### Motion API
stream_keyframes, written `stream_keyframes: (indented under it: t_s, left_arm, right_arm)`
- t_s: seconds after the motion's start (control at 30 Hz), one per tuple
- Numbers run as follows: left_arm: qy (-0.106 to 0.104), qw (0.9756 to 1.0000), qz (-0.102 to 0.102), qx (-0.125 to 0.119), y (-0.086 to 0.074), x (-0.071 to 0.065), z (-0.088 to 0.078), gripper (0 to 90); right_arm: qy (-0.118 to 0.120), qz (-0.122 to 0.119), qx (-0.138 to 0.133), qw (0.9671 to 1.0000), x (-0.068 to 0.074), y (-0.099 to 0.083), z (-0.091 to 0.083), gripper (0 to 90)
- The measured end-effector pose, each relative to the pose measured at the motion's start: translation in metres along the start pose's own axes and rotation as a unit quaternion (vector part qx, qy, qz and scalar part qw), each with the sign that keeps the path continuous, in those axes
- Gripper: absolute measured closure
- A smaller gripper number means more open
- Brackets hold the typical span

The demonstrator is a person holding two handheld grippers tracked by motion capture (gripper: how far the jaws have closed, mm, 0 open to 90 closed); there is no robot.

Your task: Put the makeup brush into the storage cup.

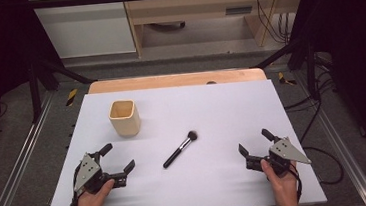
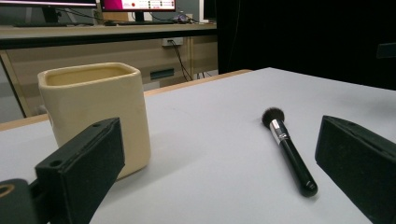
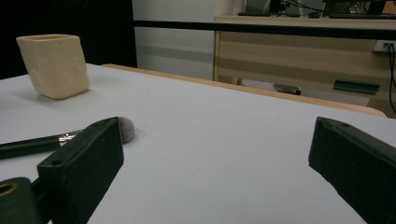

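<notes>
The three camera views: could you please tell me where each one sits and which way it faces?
High view: above the near edge, looking forward and down on the table; both hands, left gripper and right gripper show.
Left gripper view: low between its open jaws, facing cup and brush.
Right gripper view: low between its open jaws, facing across the table.
All share cup and brush.

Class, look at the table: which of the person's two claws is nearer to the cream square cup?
The left claw. It sits just below the cream square cup on the near left of the table, jaws open. The right claw is far across on the right, beyond the makeup brush.
</notes>
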State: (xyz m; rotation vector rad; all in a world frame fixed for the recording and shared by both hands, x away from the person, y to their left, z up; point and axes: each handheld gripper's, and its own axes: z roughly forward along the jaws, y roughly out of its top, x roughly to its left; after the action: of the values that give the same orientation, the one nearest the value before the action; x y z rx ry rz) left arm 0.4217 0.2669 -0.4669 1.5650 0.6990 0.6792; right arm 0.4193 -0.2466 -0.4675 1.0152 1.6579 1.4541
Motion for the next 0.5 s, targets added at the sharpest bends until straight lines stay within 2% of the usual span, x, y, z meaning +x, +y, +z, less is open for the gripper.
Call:
stream_keyframes:
  t_s: [0.23, 0.5]
  left_arm:
    - [-0.014, 0.9998, 0.011, 0.009, 0.0047, -0.0076, -0.0021, 1.2]
    - [-0.018, 0.9995, 0.01, 0.026, 0.0054, -0.0101, 0.0009, 1.3]
  right_arm:
    - [-0.005, -0.006, -0.001, 1.0, -0.0014, 0.0003, -0.0043, 3.4]
    - [-0.005, -0.019, 0.007, 0.9998, 0.0021, -0.0011, -0.0022, 3.1]
